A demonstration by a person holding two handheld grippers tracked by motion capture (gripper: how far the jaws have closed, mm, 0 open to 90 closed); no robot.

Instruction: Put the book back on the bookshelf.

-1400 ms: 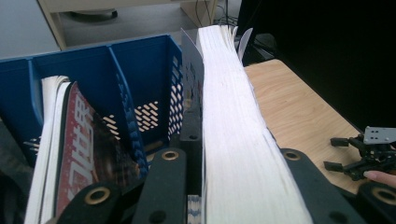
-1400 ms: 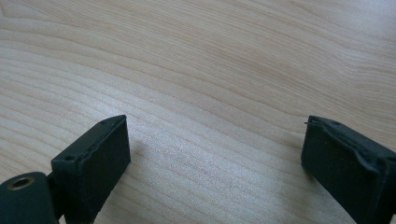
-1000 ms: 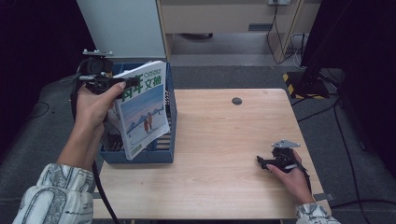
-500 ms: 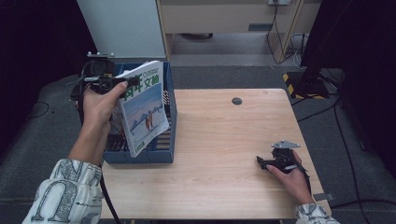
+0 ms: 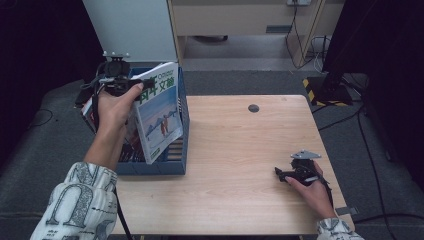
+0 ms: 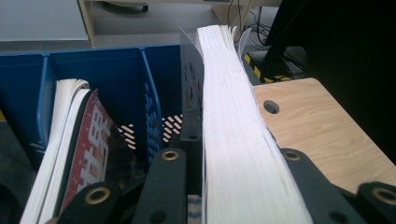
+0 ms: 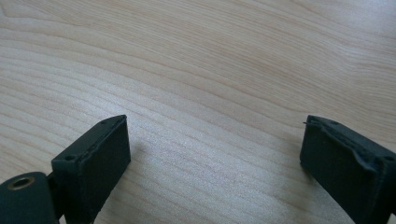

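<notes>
One book (image 5: pixel 161 117), thick and blue-covered with a snowy picture on its front, hangs tilted over the blue crate (image 5: pixel 175 165) at the table's nine o'clock edge, clamped in the left gripper (image 5: pixel 131 86). In the left gripper view the two black jaws press on either side of its white page block (image 6: pixel 233 154), with the crate's dividers and a red-covered magazine (image 6: pixel 91 154) leaning in a slot toward ten o'clock.

The step in hand looks like lowering the book into, or lifting it out of, the crate; the pictures alone do not settle which. If it goes in, the next move calls for squaring the book upright over a free slot and sinking it straight down, clear of the divider.

The right gripper (image 5: pixel 292 173) rests on the wooden table (image 5: pixel 240 150) toward four o'clock, jaws wide apart with bare wood between them.
</notes>
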